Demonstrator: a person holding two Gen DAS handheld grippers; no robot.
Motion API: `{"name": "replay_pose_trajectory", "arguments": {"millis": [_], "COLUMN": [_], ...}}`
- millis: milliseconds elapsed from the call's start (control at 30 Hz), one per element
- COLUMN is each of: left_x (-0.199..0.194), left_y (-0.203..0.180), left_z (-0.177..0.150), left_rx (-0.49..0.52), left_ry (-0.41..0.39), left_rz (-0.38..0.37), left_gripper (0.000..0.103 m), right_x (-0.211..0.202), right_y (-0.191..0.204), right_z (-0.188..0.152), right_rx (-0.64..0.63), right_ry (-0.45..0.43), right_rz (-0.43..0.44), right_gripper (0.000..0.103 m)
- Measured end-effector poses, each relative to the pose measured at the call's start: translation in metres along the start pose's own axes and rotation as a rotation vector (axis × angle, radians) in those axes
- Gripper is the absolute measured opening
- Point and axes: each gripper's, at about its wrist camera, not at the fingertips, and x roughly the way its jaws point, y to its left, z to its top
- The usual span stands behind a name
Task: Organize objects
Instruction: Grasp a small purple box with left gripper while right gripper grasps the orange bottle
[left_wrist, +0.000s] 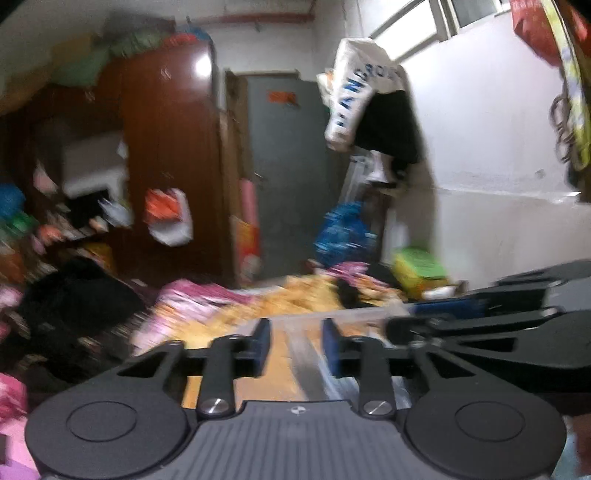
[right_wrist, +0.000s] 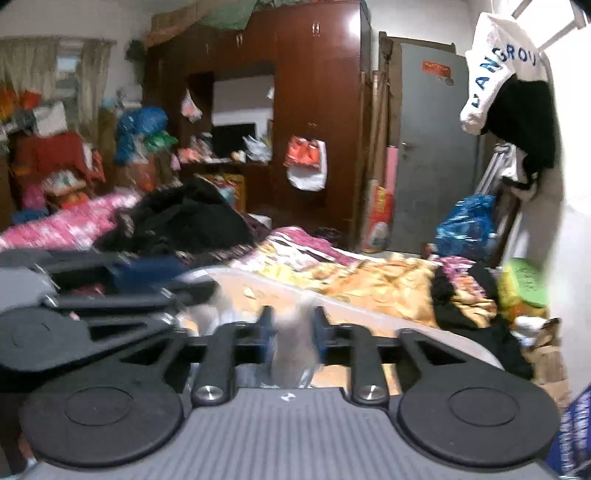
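A clear plastic storage box (left_wrist: 354, 317) is held above the bed, blurred by motion. My left gripper (left_wrist: 295, 347) has its blue pads on either side of the box's near wall, which runs between them. My right gripper (right_wrist: 291, 332) is shut on the box's clear wall (right_wrist: 295, 343), which shows between its blue pads. The box's rim runs off to the right in the right wrist view (right_wrist: 369, 306). Each gripper shows in the other's view: the right one at the right edge (left_wrist: 498, 325), the left one at the left edge (right_wrist: 92, 295).
A bed with a yellow and pink patterned cover (right_wrist: 369, 280) lies below, with black clothes (right_wrist: 184, 218) piled on it. A brown wardrobe (right_wrist: 317, 110) and grey door (right_wrist: 432, 147) stand behind. A blue bag (right_wrist: 465, 225) and green item (right_wrist: 524, 284) sit by the right wall.
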Motion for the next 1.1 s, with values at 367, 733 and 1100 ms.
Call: {"name": "replay_pose_trajectory", "arguments": {"millis": [367,733,1100], "left_x": [-0.105,-0.097,-0.078], "left_y": [0.026,0.0,-0.012], "left_z": [-0.05,-0.108,-0.123], "left_rx": [-0.131,-0.112,-0.147], "left_ry": [-0.106,0.043,0.077], "left_rz": [-0.13,-0.252,-0.272], "left_gripper": [0.086,0.086,0.086], "right_x": [-0.114,-0.074,-0.067], "right_y": [-0.049,-0.036,-0.016], "right_z": [-0.086,-0.135,-0.145], "right_rx": [0.17,0.2,0.178], "right_ry": [-0.128,0.072,0.122], "right_rz": [0.103,0.195,0.249], "right_gripper": [0.103,0.103,0.088]}}
